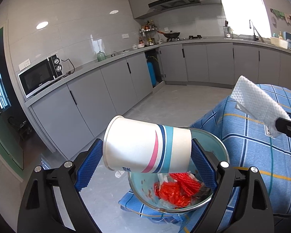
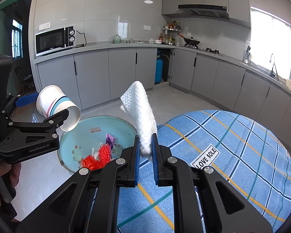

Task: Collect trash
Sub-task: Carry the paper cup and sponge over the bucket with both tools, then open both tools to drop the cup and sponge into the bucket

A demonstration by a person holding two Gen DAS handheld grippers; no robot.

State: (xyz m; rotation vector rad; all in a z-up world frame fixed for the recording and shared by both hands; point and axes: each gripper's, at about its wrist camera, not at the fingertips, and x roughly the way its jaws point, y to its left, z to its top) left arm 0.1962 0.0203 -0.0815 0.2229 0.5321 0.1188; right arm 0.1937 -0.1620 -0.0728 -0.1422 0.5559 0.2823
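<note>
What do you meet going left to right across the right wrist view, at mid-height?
Left gripper → paper cup → bowl → paper towel → blue tablecloth.

The white paper cup with pink and blue stripes looks smooth and matt. The folded white paper towel is dimpled, embossed. The round teal enamel-looking basin shines glossy; the blue checked cloth over the bench is woven, matt. The tongs' blue pads are ribbed.

Background: microwave and green kettle on grey counter; wok on stove; blue gas cylinder in open cabinet.
</note>
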